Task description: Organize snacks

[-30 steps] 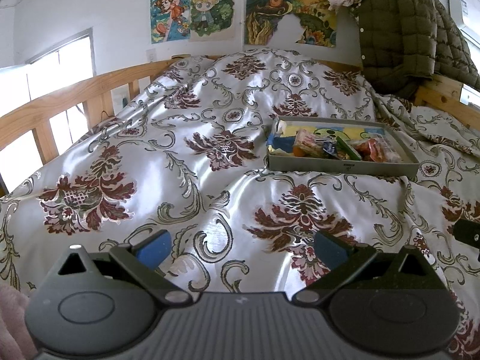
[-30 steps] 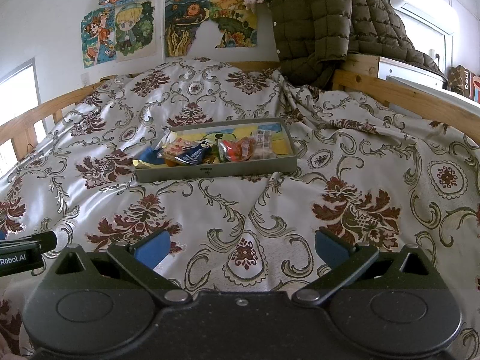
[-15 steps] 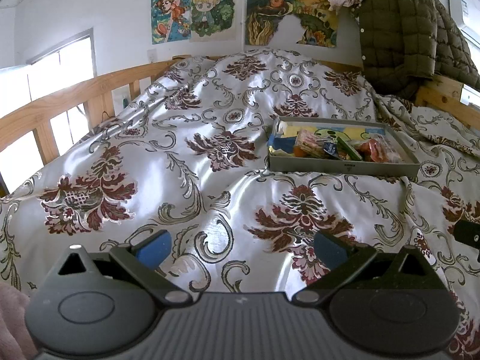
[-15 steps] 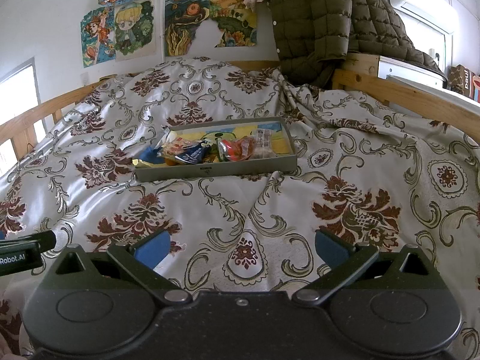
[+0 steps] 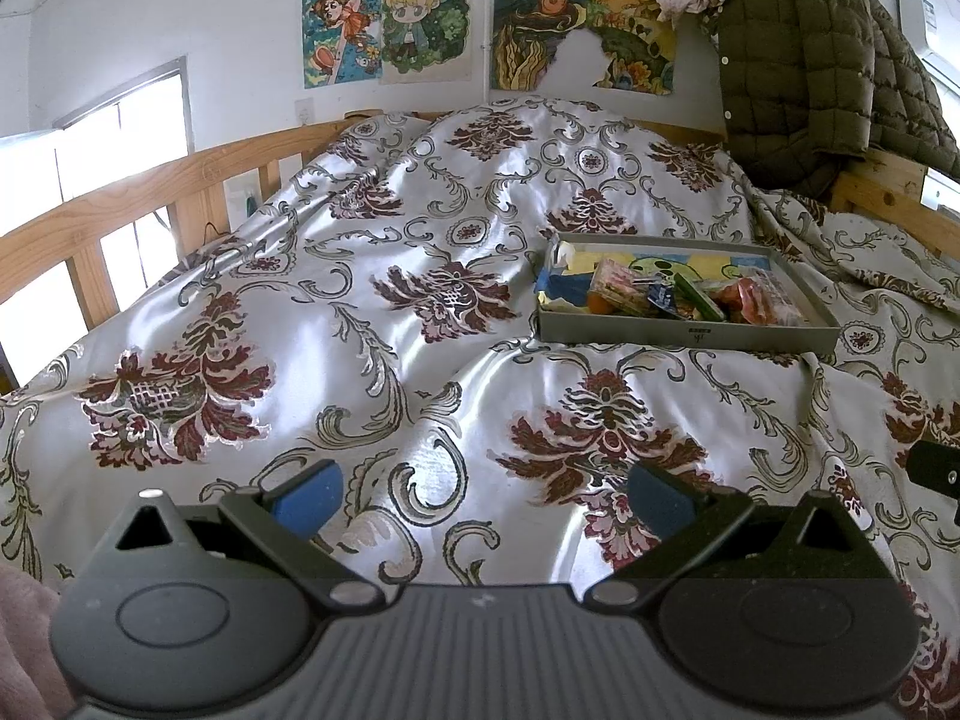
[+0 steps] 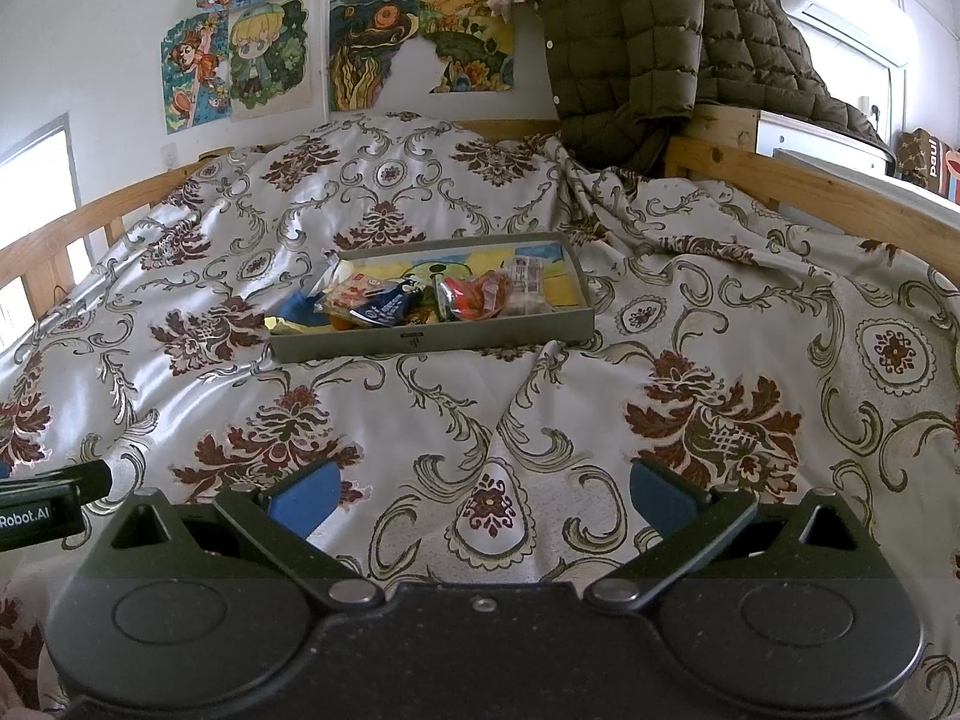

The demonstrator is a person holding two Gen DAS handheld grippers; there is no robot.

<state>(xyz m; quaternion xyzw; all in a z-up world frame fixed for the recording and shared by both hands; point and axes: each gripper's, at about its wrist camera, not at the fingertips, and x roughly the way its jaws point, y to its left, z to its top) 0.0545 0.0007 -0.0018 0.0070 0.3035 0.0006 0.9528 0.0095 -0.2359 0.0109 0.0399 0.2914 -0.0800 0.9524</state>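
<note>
A shallow grey tray [image 5: 684, 334] [image 6: 432, 341] lies on the patterned bedspread and holds several snack packets [image 5: 690, 297] [image 6: 420, 297]: orange, blue, green and red wrappers piled along its near side. My left gripper [image 5: 480, 495] is open and empty, low over the bedspread, well short of the tray, which sits ahead and to its right. My right gripper [image 6: 480, 495] is open and empty, also well short of the tray, which sits ahead and slightly left.
A wooden bed rail [image 5: 120, 198] runs along the left and another [image 6: 810, 192] along the right. An olive quilted jacket [image 6: 660, 48] hangs at the far right. Posters [image 5: 480, 30] cover the back wall. The bedspread [image 6: 720, 360] is rumpled around the tray.
</note>
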